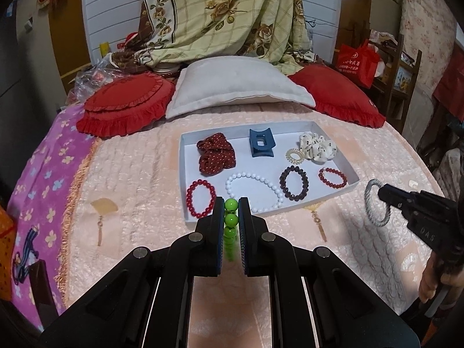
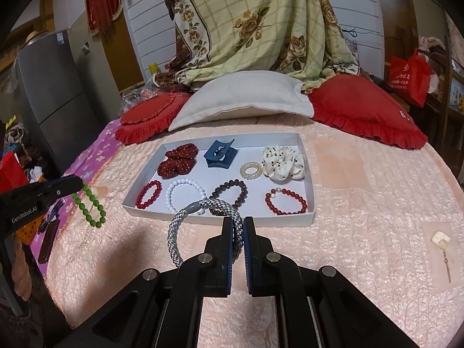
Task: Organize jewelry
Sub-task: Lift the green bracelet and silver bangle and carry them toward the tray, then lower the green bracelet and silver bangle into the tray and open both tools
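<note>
A white tray [image 1: 342, 171] [image 2: 307, 156] lies on the pink bedspread. It holds a dark red scrunchie [image 1: 216, 153], a blue claw clip [image 1: 261, 143], a white scrunchie [image 1: 317, 146], a clear coil tie [image 1: 295, 154], and red [image 1: 200, 200], white [image 1: 255, 191], dark brown [image 1: 293, 182] and red [image 1: 332, 177] bead bracelets. My left gripper [image 1: 231, 206] is shut on a green bead bracelet [image 1: 231, 211] [image 2: 90, 206], just in front of the tray's near edge. My right gripper [image 2: 238, 226] is shut on a silver braided bracelet [image 2: 200, 226] [image 1: 374, 203], right of the tray.
A grey pillow [image 1: 240, 87] and two red frilled cushions [image 1: 124, 104] [image 1: 339, 95] lie behind the tray. A floral blanket [image 1: 226, 14] hangs at the back. A purple flowered cloth [image 1: 43, 168] covers the bed's left edge. A red bag [image 1: 358, 61] sits on a shelf at right.
</note>
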`<state>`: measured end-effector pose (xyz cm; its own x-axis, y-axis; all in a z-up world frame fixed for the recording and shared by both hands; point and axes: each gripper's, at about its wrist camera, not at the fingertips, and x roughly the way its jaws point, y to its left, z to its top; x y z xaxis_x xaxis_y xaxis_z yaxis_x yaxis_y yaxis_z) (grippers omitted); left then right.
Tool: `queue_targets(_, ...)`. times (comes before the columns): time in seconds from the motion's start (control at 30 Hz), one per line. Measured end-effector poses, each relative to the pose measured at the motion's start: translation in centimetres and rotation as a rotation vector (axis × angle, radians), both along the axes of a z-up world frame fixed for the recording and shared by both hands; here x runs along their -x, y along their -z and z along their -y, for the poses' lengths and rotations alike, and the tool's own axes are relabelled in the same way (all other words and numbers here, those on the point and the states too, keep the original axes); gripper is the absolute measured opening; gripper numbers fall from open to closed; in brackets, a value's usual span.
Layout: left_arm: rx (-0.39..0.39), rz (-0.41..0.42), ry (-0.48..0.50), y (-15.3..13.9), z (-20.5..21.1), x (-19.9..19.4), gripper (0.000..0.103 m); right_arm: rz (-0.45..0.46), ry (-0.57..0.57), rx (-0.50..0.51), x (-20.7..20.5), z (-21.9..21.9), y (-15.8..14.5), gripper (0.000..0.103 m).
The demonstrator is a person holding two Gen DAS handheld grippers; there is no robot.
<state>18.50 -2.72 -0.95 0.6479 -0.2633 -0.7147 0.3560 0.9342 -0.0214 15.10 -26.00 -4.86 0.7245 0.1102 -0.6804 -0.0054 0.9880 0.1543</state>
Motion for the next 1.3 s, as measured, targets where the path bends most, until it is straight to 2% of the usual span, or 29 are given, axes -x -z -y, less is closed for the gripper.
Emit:
queue_targets(0.33, 0.14, -0.072, 0.138, 0.5, 2.7, -4.8, 0.008, -0.006, 0.023, 0.035, -4.2, -1.2, -0.4, 0.006)
queue_targets(0.5, 0.217, -0.154, 0.188, 2.1, 3.9, -8.2, 0.008, -0.018, 0.043, 0.038, -7.2, -1.5, 0.1, 0.006)
queue_targets(0.8, 0.212, -0.252, 0.172, 5.6, 5.3, -12.1, 0.008, -0.081, 0.057, -0.006, -12.8, -1.0, 3.1, 0.006)
queue_targets(0.93, 0.176, -0.282, 0.144, 7.7, 5.3, -13.2, 0.008, -0.114, 0.057, -0.018, -14.9, -0.6, 4.4, 0.006)
queue_targets(1.1, 0.138, -0.304, 0.11, 9.5, 5.2, -14.4, 0.008, -0.16, 0.046, -0.057, -17.1, -0.4, 6.0, 0.006)
queue_targets(1.3, 0.121, -0.319, 0.1, 10.7, 5.2, -14.8, 0.008, -0.185, 0.027, -0.046, -18.6, -1.2, 7.0, 0.006)
